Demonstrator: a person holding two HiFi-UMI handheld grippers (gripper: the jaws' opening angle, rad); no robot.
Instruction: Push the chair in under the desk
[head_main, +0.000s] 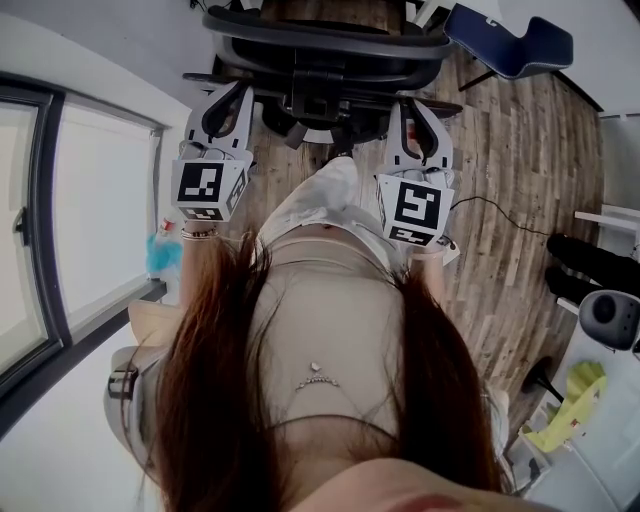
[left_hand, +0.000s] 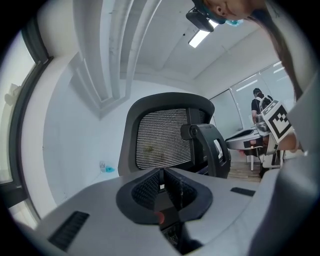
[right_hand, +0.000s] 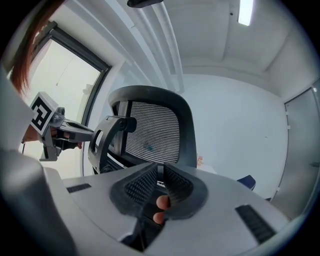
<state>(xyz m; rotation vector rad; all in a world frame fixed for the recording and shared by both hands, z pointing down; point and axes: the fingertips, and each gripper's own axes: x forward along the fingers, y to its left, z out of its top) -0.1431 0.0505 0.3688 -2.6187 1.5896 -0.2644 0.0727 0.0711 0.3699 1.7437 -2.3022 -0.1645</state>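
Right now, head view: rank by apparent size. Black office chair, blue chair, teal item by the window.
1. black office chair: clearly largest, spans the top centre.
2. blue chair: smaller, and cut off by the frame's top edge.
3. teal item: smallest by a wide margin.

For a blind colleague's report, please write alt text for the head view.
Seen from above, a person points the left hand-held gripper and right hand-held gripper at a black office chair on a wooden floor.
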